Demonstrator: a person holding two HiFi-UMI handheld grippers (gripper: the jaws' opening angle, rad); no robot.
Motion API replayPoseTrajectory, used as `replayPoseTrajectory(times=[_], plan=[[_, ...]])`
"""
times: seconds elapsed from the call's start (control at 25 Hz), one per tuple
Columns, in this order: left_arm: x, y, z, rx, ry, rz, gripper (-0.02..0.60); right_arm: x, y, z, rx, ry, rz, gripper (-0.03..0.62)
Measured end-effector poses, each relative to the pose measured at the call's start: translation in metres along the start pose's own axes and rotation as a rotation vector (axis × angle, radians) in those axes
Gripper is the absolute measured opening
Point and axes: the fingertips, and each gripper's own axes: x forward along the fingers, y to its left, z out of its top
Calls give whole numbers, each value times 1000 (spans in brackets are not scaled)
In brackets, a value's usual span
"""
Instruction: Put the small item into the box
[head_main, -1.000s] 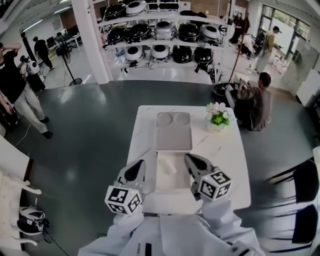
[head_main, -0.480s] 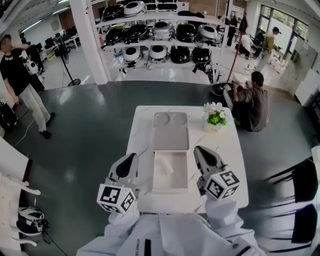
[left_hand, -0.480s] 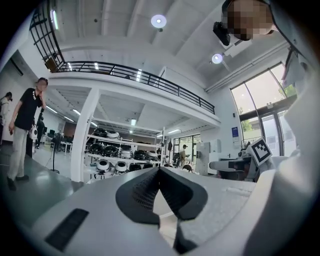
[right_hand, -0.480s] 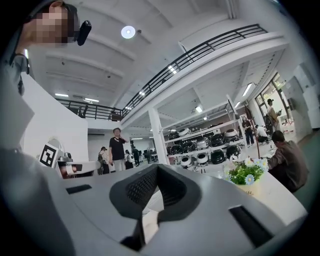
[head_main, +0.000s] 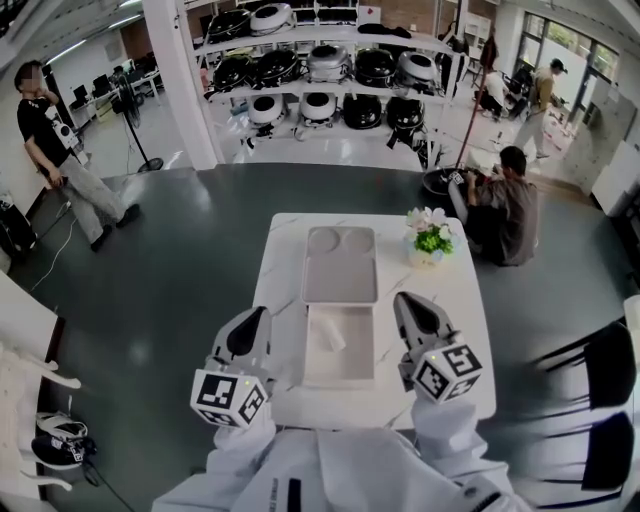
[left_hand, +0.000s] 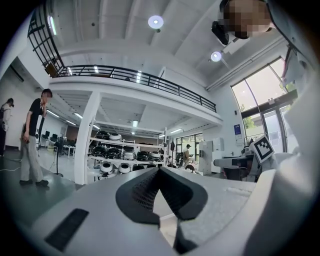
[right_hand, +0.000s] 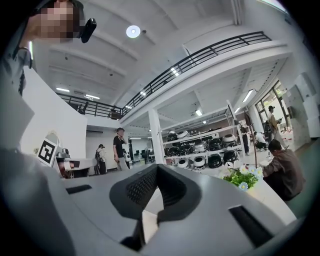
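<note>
Small item (head_main: 332, 336) lies inside the open white box (head_main: 357, 365), left of centre, so the placing step looks done. Left gripper (head_main: 254, 318) and right gripper (head_main: 408, 300) hang either side of the box, both with jaws together and nothing between them. Probably nothing more is needed. The item's long axis seems to slant far-left to near-right, but it is too small to tell which end leads.

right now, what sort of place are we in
Probably a big indoor demo hall or test lab, not a home: open shelving stacked with round cooker-like appliances, a railed mezzanine overhead, and a lone white table on a wide floor with people around.
</note>
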Motion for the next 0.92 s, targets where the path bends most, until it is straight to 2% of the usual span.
replayPoseTrajectory(times=[0.92], plan=[[-1,-3,-14,-10,28,6,-2,-5,-9,3,4,-12,-16,-8]])
